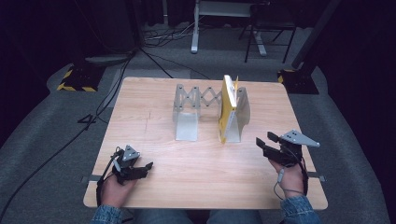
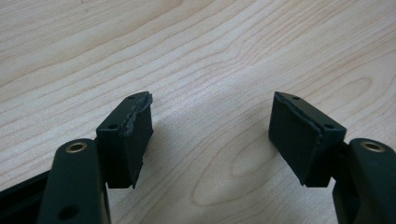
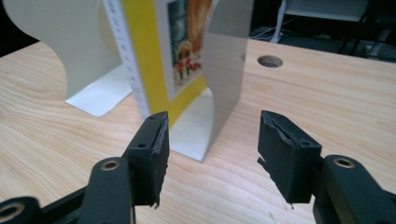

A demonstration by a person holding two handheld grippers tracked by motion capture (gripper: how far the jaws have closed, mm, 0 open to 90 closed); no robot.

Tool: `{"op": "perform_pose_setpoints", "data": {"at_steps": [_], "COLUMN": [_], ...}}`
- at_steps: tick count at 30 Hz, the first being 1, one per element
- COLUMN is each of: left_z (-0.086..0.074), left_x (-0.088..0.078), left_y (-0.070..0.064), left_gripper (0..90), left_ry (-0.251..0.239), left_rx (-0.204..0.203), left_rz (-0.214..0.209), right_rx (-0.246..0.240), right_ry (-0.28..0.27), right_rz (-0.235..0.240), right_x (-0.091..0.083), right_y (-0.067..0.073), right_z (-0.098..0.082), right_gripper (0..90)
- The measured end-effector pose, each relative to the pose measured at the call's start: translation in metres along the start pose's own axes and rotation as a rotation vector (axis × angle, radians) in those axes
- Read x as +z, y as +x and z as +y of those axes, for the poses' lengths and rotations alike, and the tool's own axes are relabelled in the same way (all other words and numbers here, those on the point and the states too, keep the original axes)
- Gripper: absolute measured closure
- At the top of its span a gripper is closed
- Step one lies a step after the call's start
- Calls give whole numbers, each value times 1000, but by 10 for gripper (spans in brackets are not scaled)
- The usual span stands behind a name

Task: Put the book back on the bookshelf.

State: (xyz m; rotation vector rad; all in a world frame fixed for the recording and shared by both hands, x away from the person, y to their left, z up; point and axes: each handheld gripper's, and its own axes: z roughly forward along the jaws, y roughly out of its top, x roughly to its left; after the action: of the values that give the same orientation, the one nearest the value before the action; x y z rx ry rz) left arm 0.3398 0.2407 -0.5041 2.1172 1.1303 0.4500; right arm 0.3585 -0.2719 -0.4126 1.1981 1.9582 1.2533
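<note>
A yellow book (image 1: 227, 106) stands upright in a grey extendable book rack (image 1: 196, 99) at the middle of the wooden table (image 1: 154, 126). It leans by the rack's right end plate (image 1: 243, 109). My right gripper (image 1: 263, 143) hovers to the right of the rack, open and empty. In the right gripper view its jaws (image 3: 212, 140) point at the book (image 3: 144, 70) and the grey plate (image 3: 229, 65), a short way off. My left gripper (image 1: 147, 166) rests near the front left of the table, open, with bare wood between its jaws (image 2: 212, 126).
The rack's left plate (image 1: 186, 125) stands empty. A round hole (image 3: 270, 61) is cut in the tabletop behind the rack. Cables (image 1: 112, 93) and stand bases with yellow-black stripes (image 1: 74, 81) lie on the floor beyond the table.
</note>
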Motion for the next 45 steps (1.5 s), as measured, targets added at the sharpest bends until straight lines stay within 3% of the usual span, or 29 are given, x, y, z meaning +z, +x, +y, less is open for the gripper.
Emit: {"op": "perform_pose_setpoints", "data": {"at_steps": [5, 15, 19, 27, 30, 34, 36, 37, 45], "left_z": [0, 0, 0, 0, 0, 0, 0, 0, 0], "left_x": [0, 0, 0, 0, 0, 0, 0, 0, 0], "left_y": [0, 0, 0, 0, 0, -1, 0, 0, 0], "left_gripper": [308, 308, 308, 308, 308, 308, 308, 308, 308], "left_ry": [-1, -1, 0, -2, -1, -3, -2, -3, -3], "left_rx": [-4, -2, -4, -5, -5, -8, -5, -6, -5], "left_rz": [-3, -2, -3, -2, -3, -2, -1, -2, -1], "right_rx": [12, 23, 50, 58, 92, 51, -1, -7, -7], "right_ry": [29, 140, 168, 231, 322, 304, 280, 261, 282], "right_rz": [-23, -59, -63, -81, -64, -69, -79, -84, -72], "right_x": [1, 8, 10, 16, 22, 22, 23, 22, 25], "right_y": [-16, -43, -49, -57, -60, -55, -52, -51, -52], "right_z": [-12, -45, -57, -75, -79, -83, -87, -89, -89], "right_gripper": [406, 387, 385, 376, 369, 333, 302, 302, 168]}}
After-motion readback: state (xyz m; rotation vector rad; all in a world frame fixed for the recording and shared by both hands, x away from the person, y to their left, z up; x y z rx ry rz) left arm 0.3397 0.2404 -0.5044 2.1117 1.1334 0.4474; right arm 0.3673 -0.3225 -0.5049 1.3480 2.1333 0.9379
